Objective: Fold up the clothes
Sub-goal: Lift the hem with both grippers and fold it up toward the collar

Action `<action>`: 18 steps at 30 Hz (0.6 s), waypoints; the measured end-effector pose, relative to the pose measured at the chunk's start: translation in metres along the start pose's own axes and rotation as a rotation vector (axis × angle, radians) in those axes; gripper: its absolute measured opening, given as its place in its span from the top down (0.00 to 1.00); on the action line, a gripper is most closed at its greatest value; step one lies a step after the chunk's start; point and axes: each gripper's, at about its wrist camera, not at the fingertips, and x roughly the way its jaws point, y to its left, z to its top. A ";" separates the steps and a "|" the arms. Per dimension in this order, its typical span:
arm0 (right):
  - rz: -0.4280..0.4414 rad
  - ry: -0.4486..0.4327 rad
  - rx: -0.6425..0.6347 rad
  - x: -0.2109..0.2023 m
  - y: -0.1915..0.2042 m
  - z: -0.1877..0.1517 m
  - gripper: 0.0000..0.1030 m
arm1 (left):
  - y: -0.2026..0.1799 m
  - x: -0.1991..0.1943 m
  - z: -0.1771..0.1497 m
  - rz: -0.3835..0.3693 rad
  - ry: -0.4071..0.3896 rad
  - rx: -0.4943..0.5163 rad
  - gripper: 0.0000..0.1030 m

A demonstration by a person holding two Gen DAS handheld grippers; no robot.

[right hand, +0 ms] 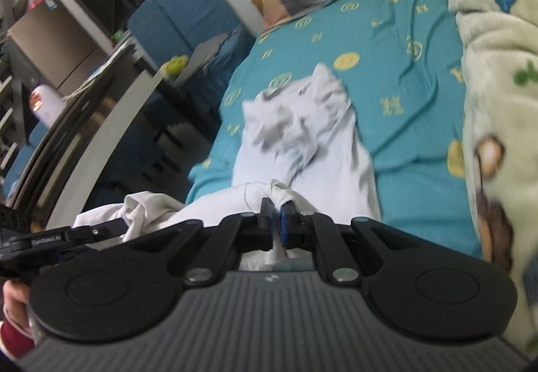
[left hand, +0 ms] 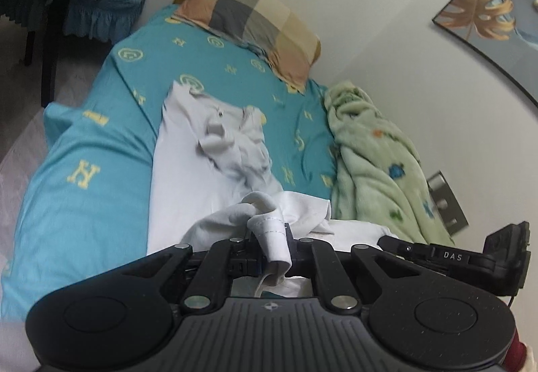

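Observation:
A white shirt [left hand: 201, 150] lies lengthwise on the teal bed sheet [left hand: 101, 143], its collar end toward the pillow. My left gripper [left hand: 269, 234] is shut on a bunched hem fold of the shirt at the near end. My right gripper [right hand: 275, 217] is shut on another part of the same white shirt [right hand: 302, 136], its blue pads pinching the cloth. The right gripper also shows at the right edge of the left wrist view [left hand: 470, 254]. The left gripper shows at the left edge of the right wrist view [right hand: 50, 241].
A checked pillow [left hand: 248, 19] lies at the head of the bed by the white wall. A green fleece blanket [left hand: 376, 163] is heaped along the wall side. A blue covered chair [left hand: 101, 2] and a dark table [right hand: 111, 123] stand beside the bed.

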 end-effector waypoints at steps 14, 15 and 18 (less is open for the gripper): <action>-0.096 -0.025 -0.036 0.138 -0.047 0.041 0.92 | 0.055 0.167 0.059 0.179 -0.023 0.032 0.90; -0.098 -0.020 -0.037 0.145 -0.050 0.041 0.92 | 0.060 0.177 0.059 0.190 -0.019 0.045 0.90; -0.105 -0.005 -0.039 0.166 -0.059 0.041 0.92 | 0.075 0.205 0.056 0.221 0.015 0.071 0.90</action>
